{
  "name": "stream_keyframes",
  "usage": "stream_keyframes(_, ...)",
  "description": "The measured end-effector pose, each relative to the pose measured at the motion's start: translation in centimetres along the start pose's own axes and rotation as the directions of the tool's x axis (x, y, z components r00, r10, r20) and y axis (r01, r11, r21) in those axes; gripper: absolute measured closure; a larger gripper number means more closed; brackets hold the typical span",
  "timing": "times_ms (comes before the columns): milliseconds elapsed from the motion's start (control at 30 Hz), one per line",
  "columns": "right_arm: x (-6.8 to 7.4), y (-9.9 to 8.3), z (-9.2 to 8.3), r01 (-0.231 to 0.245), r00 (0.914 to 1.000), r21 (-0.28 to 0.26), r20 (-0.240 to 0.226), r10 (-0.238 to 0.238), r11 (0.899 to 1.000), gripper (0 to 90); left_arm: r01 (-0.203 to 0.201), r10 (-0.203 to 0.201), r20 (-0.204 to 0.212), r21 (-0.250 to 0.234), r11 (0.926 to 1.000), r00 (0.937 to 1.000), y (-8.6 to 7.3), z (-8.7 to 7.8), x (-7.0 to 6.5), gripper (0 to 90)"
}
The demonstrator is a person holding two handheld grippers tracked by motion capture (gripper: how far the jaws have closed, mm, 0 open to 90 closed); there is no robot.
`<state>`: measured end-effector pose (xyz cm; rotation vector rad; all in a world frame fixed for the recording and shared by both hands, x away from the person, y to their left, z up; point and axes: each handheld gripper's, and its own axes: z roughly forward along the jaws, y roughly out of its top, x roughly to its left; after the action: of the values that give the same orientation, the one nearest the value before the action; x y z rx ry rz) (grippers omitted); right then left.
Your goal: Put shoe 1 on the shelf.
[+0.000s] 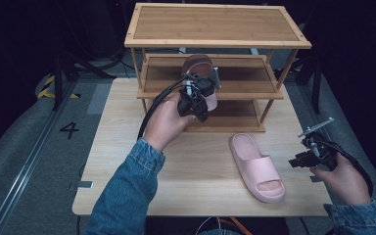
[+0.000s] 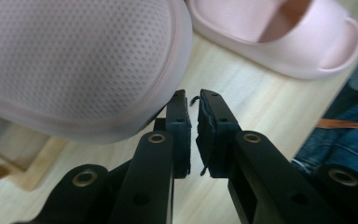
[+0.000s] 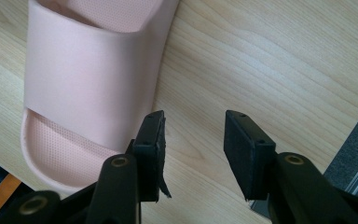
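A pink slipper (image 1: 199,66) stands tilted in front of the middle shelf of a wooden rack (image 1: 215,43). My left gripper (image 1: 200,105) is right beside it. In the left gripper view its jaws (image 2: 193,100) are shut with nothing between them, and the slipper's dotted sole (image 2: 74,60) lies against the outer side of one jaw. I cannot tell whether that jaw bears it. The second pink slipper (image 1: 257,166) (image 2: 284,32) lies flat on the table. My right gripper (image 1: 296,161) (image 3: 193,121) is open just to its right, beside the strap (image 3: 88,79), with bare wood between its jaws.
The three-tier rack stands at the far side of the light wooden table (image 1: 127,122). A denim sleeve (image 1: 122,196) reaches in from the near edge. Grey floor with a black "4" (image 1: 69,129) lies to the left, and the table edge is close to the right hand.
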<state>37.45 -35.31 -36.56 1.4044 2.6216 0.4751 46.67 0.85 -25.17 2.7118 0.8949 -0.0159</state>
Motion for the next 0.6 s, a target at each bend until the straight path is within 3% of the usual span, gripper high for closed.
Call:
stream_keyframes(167,-0.2,-0.3,-0.1,-0.015,0.9999,0.0,0.004,0.015,1.0,59.5,-0.021,0.021,0.018,-0.023,0.9995,0.9996,1.4,0.2,1.1,80.5)
stream_keyframes(367,-0.1,-0.5,0.0,-0.015,0.9998,0.003,0.009,0.015,1.0,59.7,-0.022,0.023,-0.031,0.011,0.9997,0.9993,3.3,1.0,2.0,81.3)
stream_keyframes(467,-0.2,-0.6,-0.1,-0.016,0.9998,0.001,0.011,0.016,1.0,59.8,0.02,-0.018,-0.06,0.018,0.9996,0.998,3.6,1.1,2.4,81.9)
stream_keyframes(500,-0.2,-0.6,-0.1,-0.016,0.9998,0.001,0.011,0.016,1.0,59.8,0.02,-0.018,-0.06,0.018,0.9996,0.998,3.6,1.1,2.4,82.0)
stream_keyframes(533,-0.3,-0.7,0.0,-0.019,0.9998,0.005,0.009,0.019,1.0,59.8,0.005,-0.003,-0.085,0.026,0.9997,0.9964,3.8,1.0,2.9,82.6)
stream_keyframes(567,-0.3,-0.7,0.0,-0.019,0.9998,0.005,0.009,0.019,1.0,59.8,0.005,-0.003,-0.085,0.026,0.9997,0.9964,3.8,1.0,2.9,84.1)
stream_keyframes(600,-0.3,-0.7,0.1,-0.018,0.9998,0.006,0.008,0.018,1.0,59.8,0.029,-0.027,-0.056,0.022,0.9993,0.9981,3.7,1.1,3.2,84.3)
